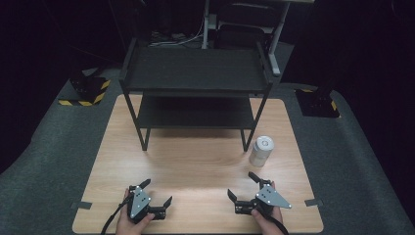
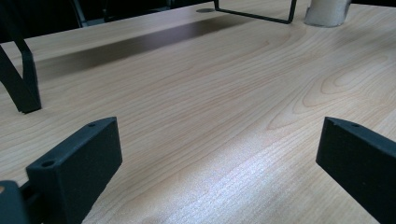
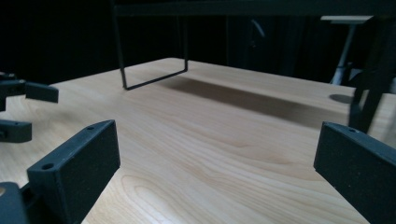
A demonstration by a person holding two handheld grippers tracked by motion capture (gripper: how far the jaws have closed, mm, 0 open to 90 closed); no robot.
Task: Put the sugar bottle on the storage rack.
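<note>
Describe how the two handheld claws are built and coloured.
Each is a black tool with two blocky matte-black jaws that have small screw holes. The left claw and right claw each carry a grey three-cornered plate dotted with dark fasteners. A black cable trails from each toward the person. No sleeves are visible.

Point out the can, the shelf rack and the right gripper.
can (image 1: pixel 260 151), high view, on its side wall.
shelf rack (image 1: pixel 195 68), high view, on its top shelf.
right gripper (image 1: pixel 243 186), high view, between its open jaws.

A black two-tier shelf rack (image 1: pixel 195 73) stands on the wooden table (image 1: pixel 195 166).
</note>
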